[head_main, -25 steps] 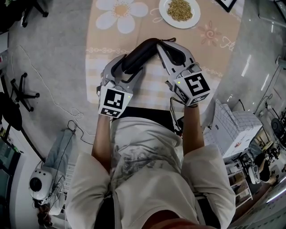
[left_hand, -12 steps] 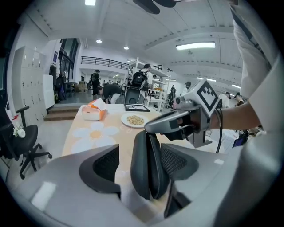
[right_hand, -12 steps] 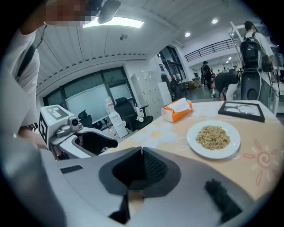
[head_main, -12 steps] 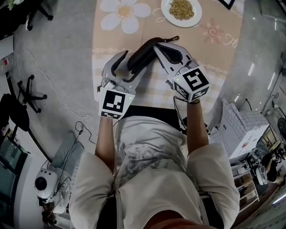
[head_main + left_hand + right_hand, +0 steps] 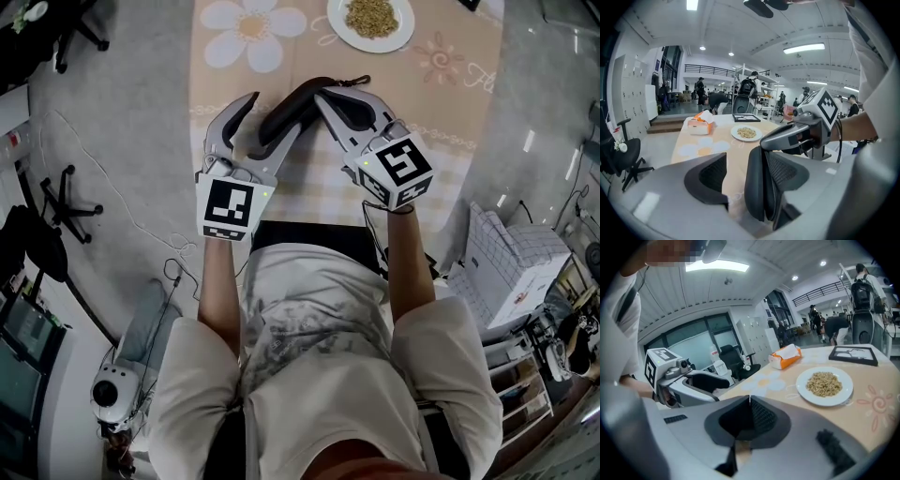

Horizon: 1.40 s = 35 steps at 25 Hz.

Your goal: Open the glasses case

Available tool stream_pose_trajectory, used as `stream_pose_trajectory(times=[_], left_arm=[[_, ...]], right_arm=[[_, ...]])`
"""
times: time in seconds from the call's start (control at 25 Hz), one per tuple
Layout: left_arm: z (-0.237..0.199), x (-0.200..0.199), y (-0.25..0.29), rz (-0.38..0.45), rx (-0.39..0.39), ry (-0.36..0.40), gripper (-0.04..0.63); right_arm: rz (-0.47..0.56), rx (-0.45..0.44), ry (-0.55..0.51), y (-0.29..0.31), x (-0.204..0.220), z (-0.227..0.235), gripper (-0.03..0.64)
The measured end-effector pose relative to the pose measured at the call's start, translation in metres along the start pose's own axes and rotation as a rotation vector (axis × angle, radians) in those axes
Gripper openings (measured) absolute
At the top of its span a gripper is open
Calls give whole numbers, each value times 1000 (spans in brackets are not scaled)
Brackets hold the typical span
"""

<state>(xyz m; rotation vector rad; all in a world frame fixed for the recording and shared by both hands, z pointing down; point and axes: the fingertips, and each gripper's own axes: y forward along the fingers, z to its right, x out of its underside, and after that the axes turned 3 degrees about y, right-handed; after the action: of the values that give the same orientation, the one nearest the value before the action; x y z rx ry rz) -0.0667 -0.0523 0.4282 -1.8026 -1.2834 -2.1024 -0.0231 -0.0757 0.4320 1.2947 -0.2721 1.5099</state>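
Slim dark curved-shell glasses case (image 5: pixel 754 187) rests against one jaw of the spread left tongs (image 5: pixel 737 168); right tongs (image 5: pixel 750 399) are pinched together.

Your head view was evenly and brightly lit from above, with pale glare streaks on the grey floor (image 5: pixel 525 141) and only soft shadows on the table (image 5: pixel 309 187). In both gripper views the ceiling strip lights (image 5: pixel 804 48) burned out to white, the wide lens curved the room and blackened the corners, and the left gripper (image 5: pixel 743 159) and right gripper (image 5: pixel 750 401), close to the lens, looked soft.
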Motion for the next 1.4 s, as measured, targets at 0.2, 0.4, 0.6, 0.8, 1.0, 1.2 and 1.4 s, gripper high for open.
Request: stream_pose_trajectory(times=[0.2, 0.4, 0.6, 0.8, 1.0, 1.2, 1.4], left_arm=[[-1, 4, 8, -26, 9, 8, 295], [-4, 9, 13, -60, 5, 19, 290], [-4, 15, 17, -91, 9, 38, 276], [4, 21, 21, -113, 26, 51, 279], [1, 22, 23, -117, 10, 42, 264], [-2, 23, 23, -127, 0, 42, 211], [0, 24, 27, -142, -3, 56, 128]], right_arm=[[-6, -3, 1, -3, 2, -1, 18], [-8, -7, 1, -5, 2, -1, 18], [-25, 2, -28, -5, 1, -5, 18], [-20, -30, -54, 0, 0, -18, 18], [-50, -24, -90, -1, 8, -21, 18], [-84, -14, -142, -2, 10, -24, 18], [-122, -6, -187, -3, 14, -27, 18]])
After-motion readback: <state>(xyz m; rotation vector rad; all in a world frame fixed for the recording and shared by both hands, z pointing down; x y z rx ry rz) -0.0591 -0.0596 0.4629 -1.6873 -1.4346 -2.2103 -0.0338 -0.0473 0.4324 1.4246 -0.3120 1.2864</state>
